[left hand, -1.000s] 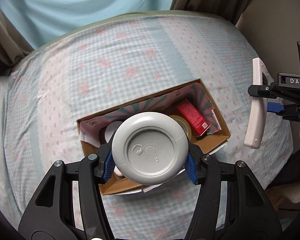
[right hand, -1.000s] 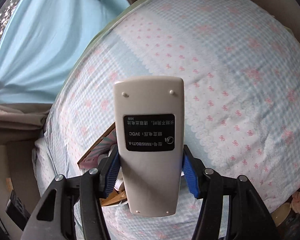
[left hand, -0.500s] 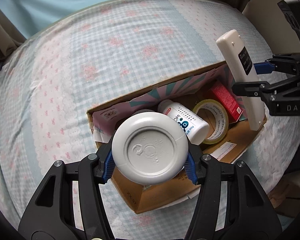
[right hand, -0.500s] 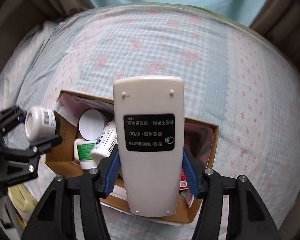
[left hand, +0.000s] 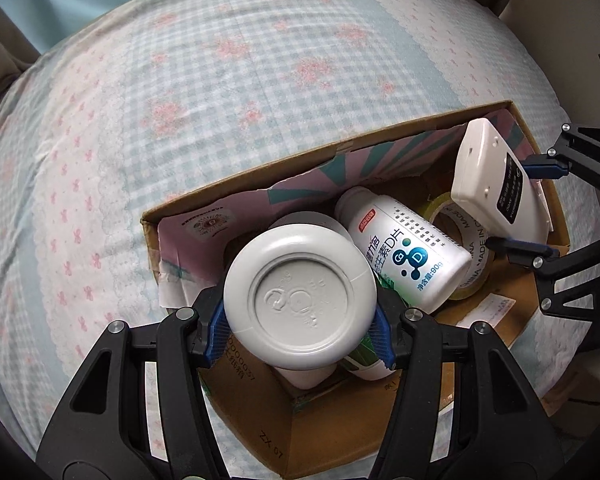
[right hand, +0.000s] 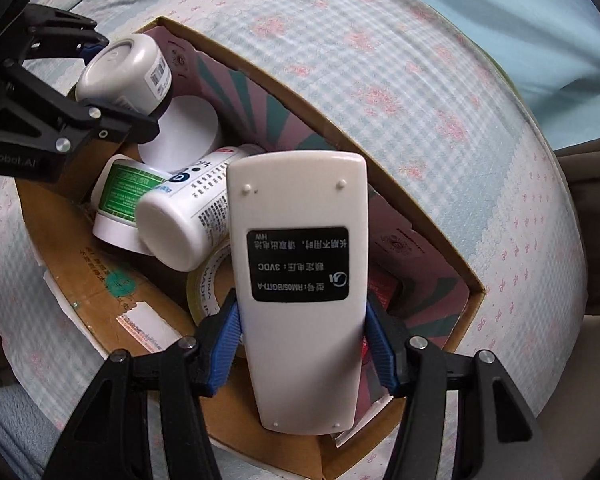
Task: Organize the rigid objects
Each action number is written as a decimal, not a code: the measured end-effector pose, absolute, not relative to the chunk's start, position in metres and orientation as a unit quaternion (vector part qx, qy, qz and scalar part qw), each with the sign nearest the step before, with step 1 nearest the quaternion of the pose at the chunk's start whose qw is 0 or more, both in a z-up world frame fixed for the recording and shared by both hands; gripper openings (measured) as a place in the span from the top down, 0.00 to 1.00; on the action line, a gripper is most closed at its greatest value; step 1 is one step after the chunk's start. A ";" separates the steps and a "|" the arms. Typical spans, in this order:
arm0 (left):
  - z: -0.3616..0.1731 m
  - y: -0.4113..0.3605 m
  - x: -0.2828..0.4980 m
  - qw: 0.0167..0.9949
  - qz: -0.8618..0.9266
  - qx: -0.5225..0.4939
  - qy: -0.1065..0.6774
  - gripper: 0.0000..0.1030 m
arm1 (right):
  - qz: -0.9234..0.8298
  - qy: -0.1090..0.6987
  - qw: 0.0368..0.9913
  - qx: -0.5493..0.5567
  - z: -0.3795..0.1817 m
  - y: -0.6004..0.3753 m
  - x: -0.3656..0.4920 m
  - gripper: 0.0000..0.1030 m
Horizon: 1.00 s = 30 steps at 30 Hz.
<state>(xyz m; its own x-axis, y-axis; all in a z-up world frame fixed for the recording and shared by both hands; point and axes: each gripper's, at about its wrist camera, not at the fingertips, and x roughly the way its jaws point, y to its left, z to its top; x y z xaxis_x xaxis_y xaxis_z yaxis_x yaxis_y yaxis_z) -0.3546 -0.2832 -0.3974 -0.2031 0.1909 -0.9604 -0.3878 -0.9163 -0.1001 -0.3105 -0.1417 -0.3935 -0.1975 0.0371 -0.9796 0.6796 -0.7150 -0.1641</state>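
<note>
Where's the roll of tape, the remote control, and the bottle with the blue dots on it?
roll of tape [left hand: 475,258]: left wrist view, on its printed side band.
remote control [right hand: 300,280]: right wrist view, on its black back label.
bottle with blue dots [left hand: 404,248]: left wrist view, on its label.

Checked blue bedsheet with pink flowers [left hand: 220,92], pale blue curtain [right hand: 540,20], brown drape [right hand: 592,168]
</note>
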 end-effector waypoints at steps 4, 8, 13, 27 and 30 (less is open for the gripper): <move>-0.397 -0.286 -0.355 0.176 0.767 -0.612 0.079 0.48 | -0.716 0.291 0.223 0.594 -0.393 -0.137 -0.316 0.48; -0.390 -0.292 -0.343 0.201 0.762 -0.613 0.050 0.00 | -0.720 0.269 0.231 0.597 -0.390 -0.136 -0.316 0.01; -0.374 -0.296 -0.325 0.184 0.772 -0.605 0.059 0.00 | -0.711 0.173 0.232 0.641 -0.390 -0.121 -0.324 0.00; -0.342 -0.304 -0.304 0.162 0.789 -0.590 0.052 0.00 | -0.753 0.090 0.192 0.623 -0.361 -0.106 -0.325 0.00; -0.334 -0.301 -0.299 0.159 0.792 -0.587 0.057 0.00 | -0.759 0.086 0.193 0.616 -0.351 -0.099 -0.319 0.00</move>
<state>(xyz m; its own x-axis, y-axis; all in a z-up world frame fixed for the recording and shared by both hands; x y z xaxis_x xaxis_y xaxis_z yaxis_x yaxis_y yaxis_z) -0.2985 -0.3005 -0.3338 -0.2609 0.1848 -0.9475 -0.3188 -0.9429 -0.0961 -0.3193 -0.0986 -0.3513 -0.1674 -0.1870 -0.9680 0.3992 -0.9106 0.1069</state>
